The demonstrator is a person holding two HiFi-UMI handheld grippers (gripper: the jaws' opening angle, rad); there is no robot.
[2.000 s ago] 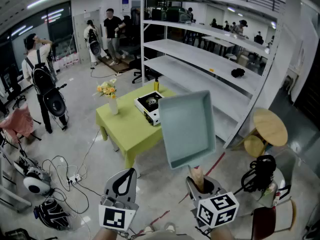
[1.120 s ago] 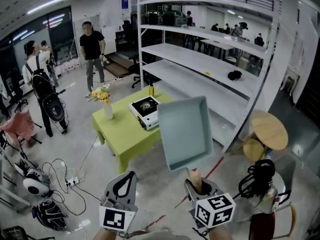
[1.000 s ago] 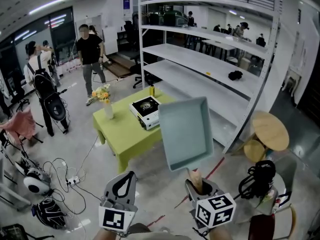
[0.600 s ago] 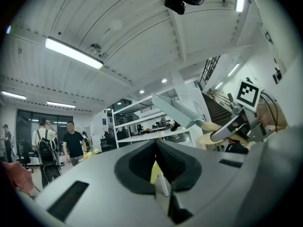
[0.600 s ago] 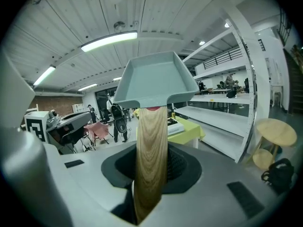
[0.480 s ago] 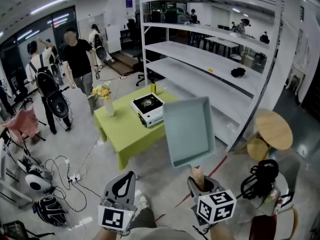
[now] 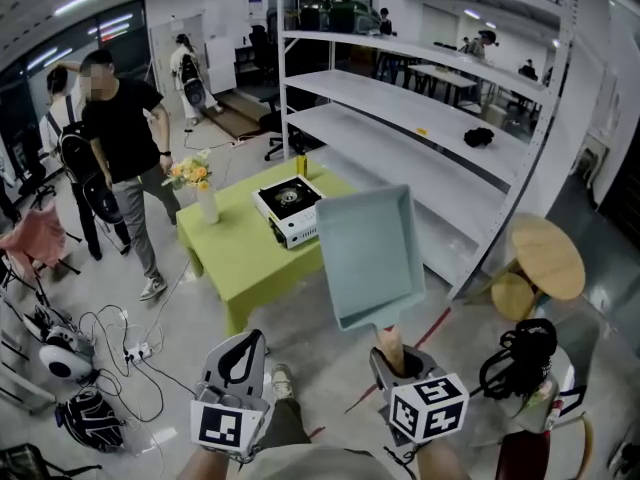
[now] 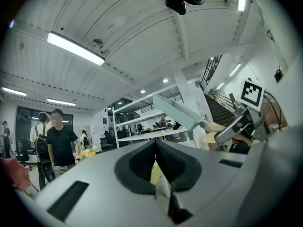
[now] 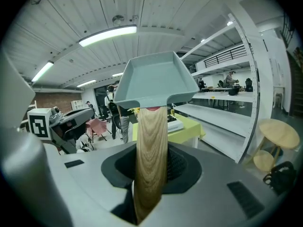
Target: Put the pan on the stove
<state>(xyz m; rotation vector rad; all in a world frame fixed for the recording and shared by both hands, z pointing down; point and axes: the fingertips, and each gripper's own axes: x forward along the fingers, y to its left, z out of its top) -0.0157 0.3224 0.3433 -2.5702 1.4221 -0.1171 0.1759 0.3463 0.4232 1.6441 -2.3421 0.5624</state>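
A square pale teal pan (image 7: 369, 256) with a wooden handle (image 7: 389, 342) is held up in the air, tilted, in front of me. My right gripper (image 7: 393, 356) is shut on that handle. In the right gripper view the handle (image 9: 151, 150) runs up between the jaws to the pan (image 9: 156, 82). The white portable stove (image 7: 289, 207) with a black burner top sits on a lime-green table (image 7: 240, 256), beyond and left of the pan, well apart from it. My left gripper (image 7: 246, 348) hangs low at the left, shut and empty.
A person in a black T-shirt (image 7: 122, 153) stands by the table's left side. A vase of flowers (image 7: 200, 186) and a yellow bottle (image 7: 301, 164) share the table. White shelving (image 7: 440, 138) rises behind. Round wooden stools (image 7: 545, 254) stand at the right, cables (image 7: 115, 340) lie on the floor at left.
The table and stove have come a little nearer in view. The person in black has walked up to the table's left side. The pan stays gripped by its handle.
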